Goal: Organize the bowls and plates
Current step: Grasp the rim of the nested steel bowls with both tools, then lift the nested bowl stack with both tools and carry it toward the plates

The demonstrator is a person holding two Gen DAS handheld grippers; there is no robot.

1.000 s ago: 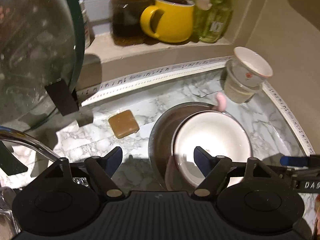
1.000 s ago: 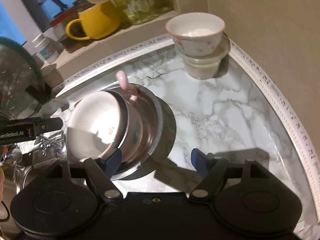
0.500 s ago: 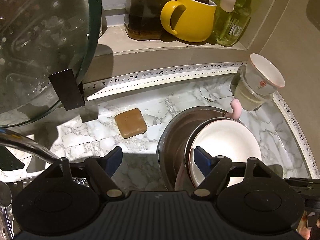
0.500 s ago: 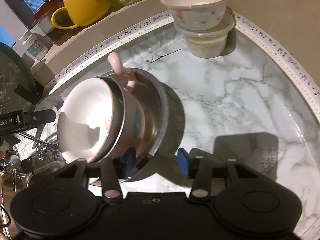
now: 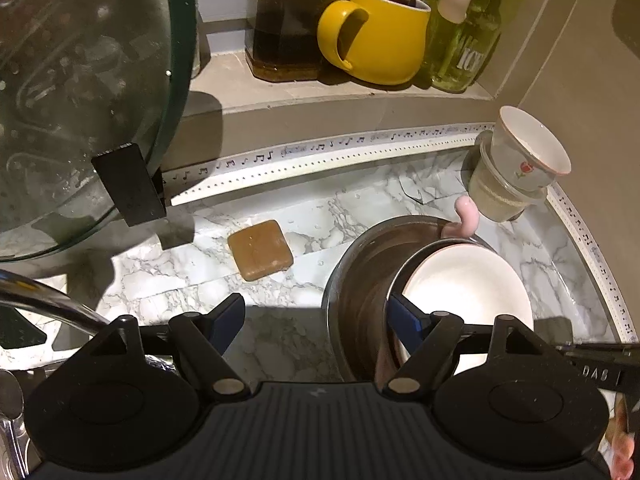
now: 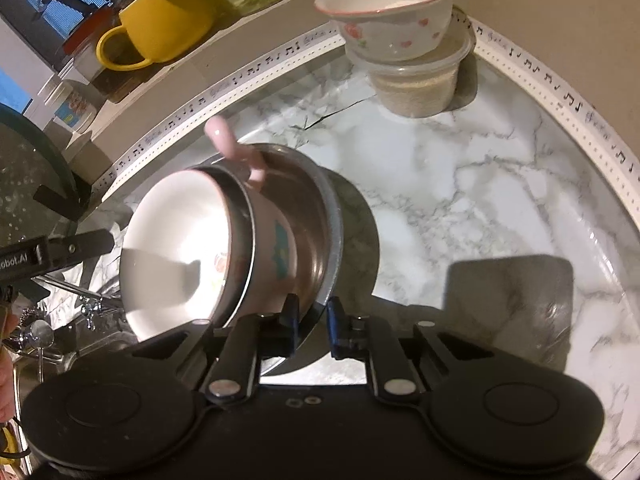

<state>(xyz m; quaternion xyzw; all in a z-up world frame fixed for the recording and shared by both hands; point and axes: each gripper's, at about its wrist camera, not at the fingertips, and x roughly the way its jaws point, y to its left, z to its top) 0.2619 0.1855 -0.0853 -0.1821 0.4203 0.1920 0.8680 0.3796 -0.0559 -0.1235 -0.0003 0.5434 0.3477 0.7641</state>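
Both grippers point steeply down at a marble counter (image 6: pixel 460 200). The right gripper (image 6: pixel 312 316) has just been closing, and its pads now pinch the near rim of a steel bowl (image 6: pixel 320 220), one finger inside and one outside. The left gripper (image 5: pixel 316 316) stands wide with nothing between its fingers; its right finger (image 5: pixel 404 318) reaches over the steel bowl's (image 5: pixel 360 272) rim. Nested in that bowl, tilted, lie a pink bowl (image 6: pixel 272 232) with a pink handle (image 6: pixel 228 140) and, inside it, a white bowl (image 6: pixel 180 240). Farther back, in the counter's corner, a small flowered bowl (image 6: pixel 392 12) sits on a lidded plastic tub (image 6: pixel 420 80).
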